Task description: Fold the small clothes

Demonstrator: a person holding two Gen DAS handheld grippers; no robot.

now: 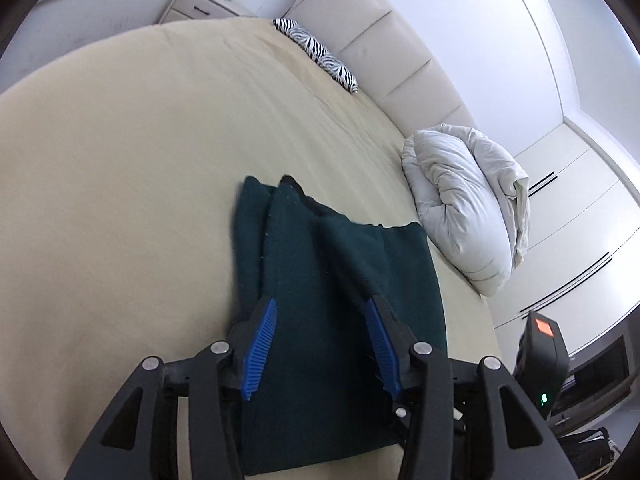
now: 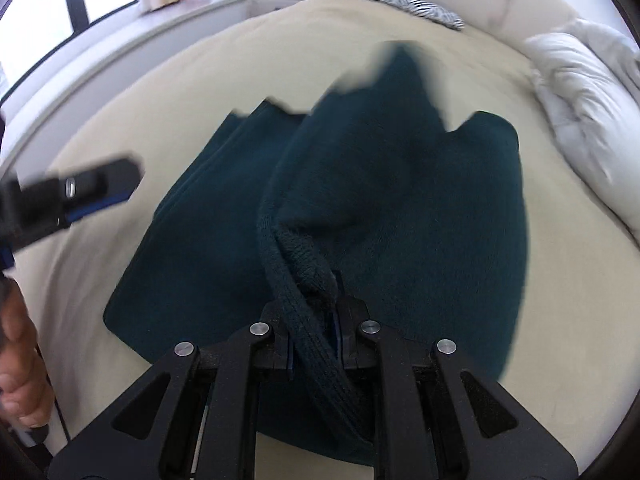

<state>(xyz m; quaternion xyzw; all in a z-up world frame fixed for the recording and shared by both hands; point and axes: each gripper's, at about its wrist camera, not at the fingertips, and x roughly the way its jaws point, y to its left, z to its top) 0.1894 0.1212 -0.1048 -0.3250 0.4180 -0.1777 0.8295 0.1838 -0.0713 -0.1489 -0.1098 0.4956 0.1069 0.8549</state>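
The right tongs (image 2: 316, 312) pinch the green sweater's (image 2: 400, 208) hem; the left tongs (image 1: 320, 344) stand apart, empty. A slipping hem would undo the fold on the bed (image 1: 140, 160).

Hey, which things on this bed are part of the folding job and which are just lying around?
Job:
dark green garment
right claw, shut on its ribbed edge
left claw, open

Lying about:
white duvet
zebra-striped pillow
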